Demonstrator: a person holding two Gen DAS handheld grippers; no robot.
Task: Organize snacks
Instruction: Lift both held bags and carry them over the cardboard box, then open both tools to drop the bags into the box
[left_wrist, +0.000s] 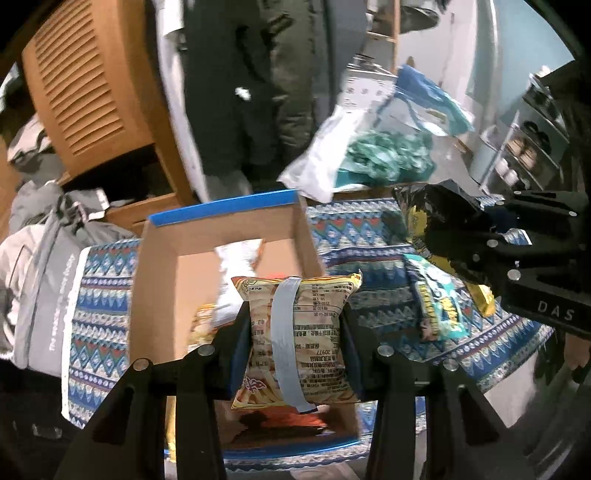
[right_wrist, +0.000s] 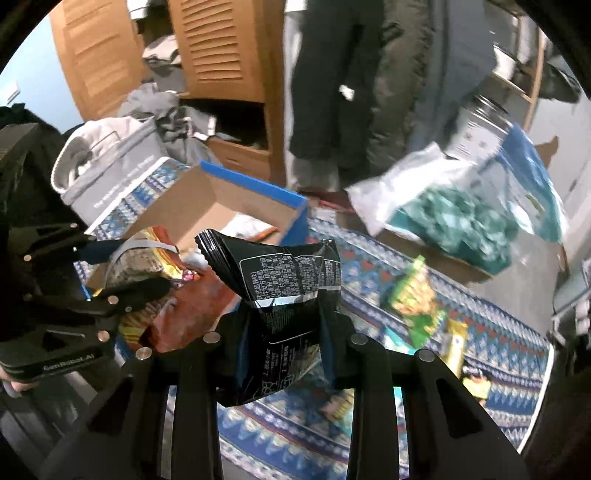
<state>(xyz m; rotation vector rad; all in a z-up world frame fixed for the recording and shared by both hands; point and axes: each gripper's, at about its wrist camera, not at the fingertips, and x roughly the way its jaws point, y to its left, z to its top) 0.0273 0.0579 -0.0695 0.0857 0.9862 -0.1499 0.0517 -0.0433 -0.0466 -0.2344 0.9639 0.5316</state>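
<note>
1. The left hand-held gripper (left_wrist: 295, 332) pinches a yellow snack bag (left_wrist: 295, 339) by its sides, above the cardboard box (left_wrist: 221, 229) that stands on the patterned cloth (left_wrist: 369, 236).
2. The right hand-held gripper (right_wrist: 284, 332) pinches a crumpled black snack bag (right_wrist: 280, 280) above the cloth, just beside the box's near corner.
3. Judged step: carrying both bags to the box.
4. Next, each bag needs lowering inside before release; loose packets (right_wrist: 417, 299) remain on the cloth.

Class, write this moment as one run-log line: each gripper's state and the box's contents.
left gripper: shut on yellow snack packet | right gripper: shut on black snack bag | cardboard box: holds snacks
</note>
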